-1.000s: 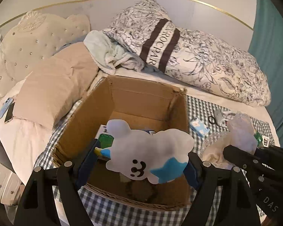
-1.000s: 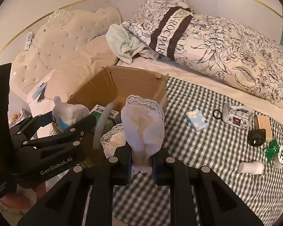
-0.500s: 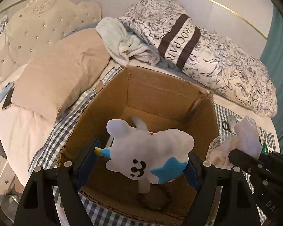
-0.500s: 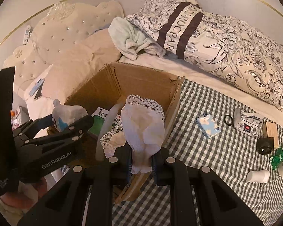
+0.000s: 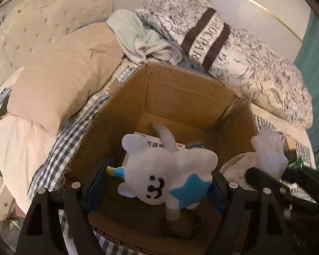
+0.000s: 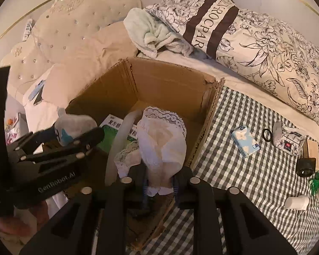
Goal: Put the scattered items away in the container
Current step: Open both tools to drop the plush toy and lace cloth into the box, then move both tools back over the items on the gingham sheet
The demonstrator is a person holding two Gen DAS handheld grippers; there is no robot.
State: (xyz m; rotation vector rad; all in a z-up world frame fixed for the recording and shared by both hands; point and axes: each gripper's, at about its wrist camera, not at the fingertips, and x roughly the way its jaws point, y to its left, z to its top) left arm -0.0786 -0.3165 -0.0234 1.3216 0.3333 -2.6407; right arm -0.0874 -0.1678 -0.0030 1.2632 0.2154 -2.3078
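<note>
A bed (image 6: pixel 255 148) spread with a checked cloth carries a long floral pillow (image 6: pixel 255 42), a tan cushion (image 5: pixel 59 85) and a pale green towel (image 6: pixel 155 34) at its head. In front of them stands an open cardboard box (image 5: pixel 180 97) with a green-and-white packet (image 6: pixel 117 131) on its floor. The left gripper (image 5: pixel 159 184) hangs over the box, its fingers (image 5: pixel 97 180) wide and opening, with a white plush (image 5: pixel 170 176) with a blue star between them; the left finger stands clear of it. The right gripper (image 6: pixel 160 182), over the box's near right corner, is also opening its fingers (image 6: pixel 181 180), a white lace-trimmed cloth (image 6: pixel 161 144) between them and above the box. On the cloth to the right lie a tissue pack (image 6: pixel 245 141), a black ring (image 6: pixel 267 135) and a small white bottle (image 6: pixel 296 203).
</note>
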